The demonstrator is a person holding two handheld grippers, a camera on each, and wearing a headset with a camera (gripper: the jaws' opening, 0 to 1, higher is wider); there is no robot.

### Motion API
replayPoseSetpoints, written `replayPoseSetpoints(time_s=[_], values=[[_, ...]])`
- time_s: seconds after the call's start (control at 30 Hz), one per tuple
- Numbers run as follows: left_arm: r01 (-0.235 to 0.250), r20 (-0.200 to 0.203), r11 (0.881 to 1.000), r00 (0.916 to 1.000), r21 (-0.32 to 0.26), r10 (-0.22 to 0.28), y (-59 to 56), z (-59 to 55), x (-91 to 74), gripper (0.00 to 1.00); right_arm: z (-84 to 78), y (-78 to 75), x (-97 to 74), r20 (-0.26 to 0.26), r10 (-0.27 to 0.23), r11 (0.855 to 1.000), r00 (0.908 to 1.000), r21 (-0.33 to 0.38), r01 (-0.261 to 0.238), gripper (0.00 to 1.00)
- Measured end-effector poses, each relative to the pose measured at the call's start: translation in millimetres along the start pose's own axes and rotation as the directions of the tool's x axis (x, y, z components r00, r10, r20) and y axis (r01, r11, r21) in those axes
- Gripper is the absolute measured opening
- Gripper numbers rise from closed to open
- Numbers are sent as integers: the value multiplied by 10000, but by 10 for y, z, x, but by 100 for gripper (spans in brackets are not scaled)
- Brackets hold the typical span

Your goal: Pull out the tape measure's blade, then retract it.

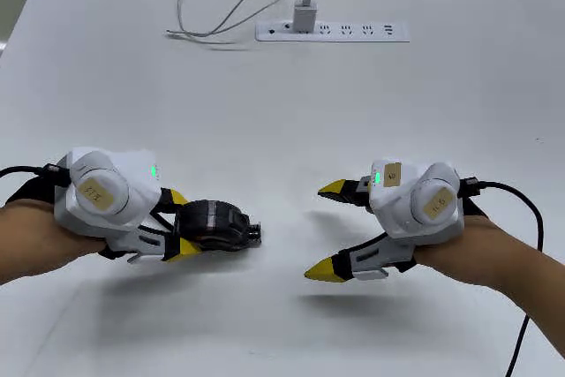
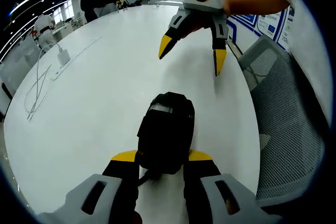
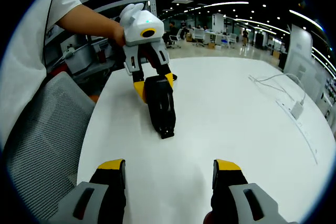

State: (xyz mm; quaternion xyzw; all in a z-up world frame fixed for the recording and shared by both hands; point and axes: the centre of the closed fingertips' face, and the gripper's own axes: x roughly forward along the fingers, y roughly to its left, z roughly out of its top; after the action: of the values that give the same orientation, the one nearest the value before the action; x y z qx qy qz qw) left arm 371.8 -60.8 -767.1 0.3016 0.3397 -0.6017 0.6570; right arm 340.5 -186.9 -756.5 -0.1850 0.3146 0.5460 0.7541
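At the lower left of the head view, the left gripper has its yellow-tipped jaws closed narrow around the rear of the black tape measure, whose body sticks out to the right past the tips, toward the centre of the frame. It sits low on the white table (whether it actually rests on the surface or hangs just above, I cannot tell). In the left gripper view the case fills the gap between the two jaws, at the bottom centre. A stretch of bare tabletop separates it from the right gripper at the lower right, whose jaws are spread wide and hold nothing, tips pointing left at the tape measure. Along the top of the frame lie a looped grey cable, a white charger and a white power strip.
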Motion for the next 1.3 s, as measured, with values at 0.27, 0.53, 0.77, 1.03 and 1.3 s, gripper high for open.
replayPoseSetpoints(time_s=[0.27,0.53,0.77,1.03,1.3], values=[[-26,-97,10000,9999,41,26,1,3,1,27,3,5,88,52,82,10000,10000,4,-82,63],[-183,-35,9998,9998,-20,183,5,2,-1,26,61,17,214,203,173,9998,9996,-90,-171,56],[-133,-63,9999,9999,44,133,15,-10,5,26,146,5,376,292,417,9982,9987,-440,-404,49],[-106,-179,9998,9998,139,109,18,-18,9,26,201,3,516,411,569,9959,9975,-734,-538,40],[-14,-149,9999,9999,164,17,16,-11,8,26,243,12,595,476,756,9925,9960,-1000,-705,30]])
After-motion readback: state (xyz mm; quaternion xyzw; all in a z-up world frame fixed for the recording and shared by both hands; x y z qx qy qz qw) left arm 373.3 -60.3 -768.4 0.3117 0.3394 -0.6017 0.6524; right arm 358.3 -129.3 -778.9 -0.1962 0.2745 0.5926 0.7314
